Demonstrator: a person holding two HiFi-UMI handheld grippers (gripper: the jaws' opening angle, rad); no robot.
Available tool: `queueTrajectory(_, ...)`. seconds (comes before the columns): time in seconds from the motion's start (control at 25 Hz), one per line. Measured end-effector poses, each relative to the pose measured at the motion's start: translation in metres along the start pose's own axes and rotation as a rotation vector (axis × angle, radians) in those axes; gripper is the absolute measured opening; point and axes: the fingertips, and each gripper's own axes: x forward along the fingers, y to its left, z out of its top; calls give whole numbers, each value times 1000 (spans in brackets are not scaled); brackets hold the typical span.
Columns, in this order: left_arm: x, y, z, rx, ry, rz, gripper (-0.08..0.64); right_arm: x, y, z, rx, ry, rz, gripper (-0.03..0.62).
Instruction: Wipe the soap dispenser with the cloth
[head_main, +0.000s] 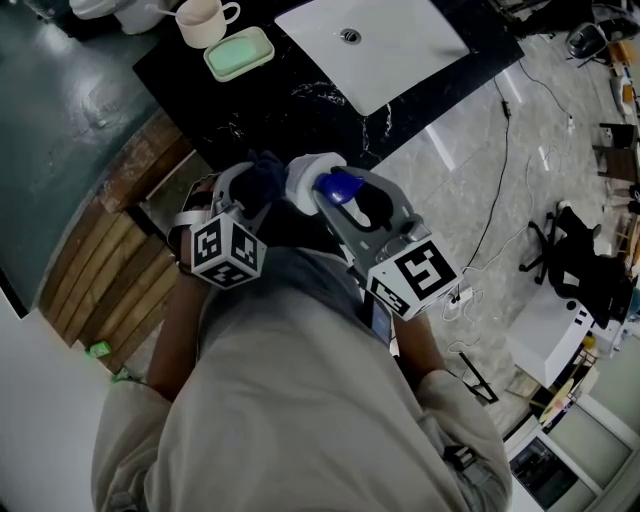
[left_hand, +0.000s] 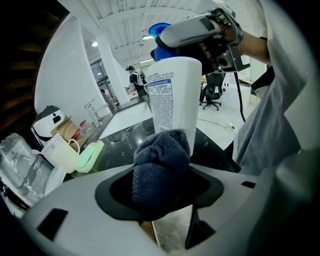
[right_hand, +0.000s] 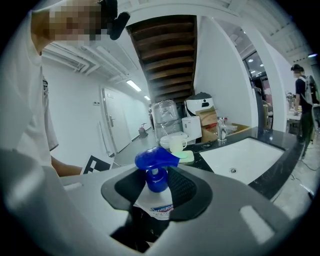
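Grips the soap dispenser below its blue pump with the right gripper fingers, lifted just beside the tabletop edge. Clamps the cloth in the left gripper fingers, against the dispenser's white lower body.

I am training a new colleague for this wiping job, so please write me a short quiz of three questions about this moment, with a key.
1. True or false: the left gripper is shut on the dark blue cloth.
2. What is the right gripper clamped on? A. mug B. soap dispenser C. soap dish
3. Fill in: the dispenser's pump is ____ in colour.
Key: 1 true; 2 B; 3 blue.
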Motion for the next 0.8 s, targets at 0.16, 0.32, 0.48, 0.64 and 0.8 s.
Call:
queueTrajectory(0.16, 1, 0, 0, -13, -3, -12, 249, -2, 0, 0, 15, -6, 8, 132)
queueTrajectory(0.32, 2, 1, 0, -27, -10, -23, 249, -4, 0, -1, 21, -11, 16, 132)
queueTrajectory(0.48, 3, 4, 0, -27, -6, -30, 249, -5, 1, -1, 19, -21, 29, 133)
queueTrajectory(0.64, 5, 12, 0, 29, 24, 13, 249, -4, 3, -1, 16, -18, 41, 133)
queueTrajectory(0.8, 9, 18, 3, 75, 46, 30, 249, -2, 8, -2, 3, -11, 64, 133)
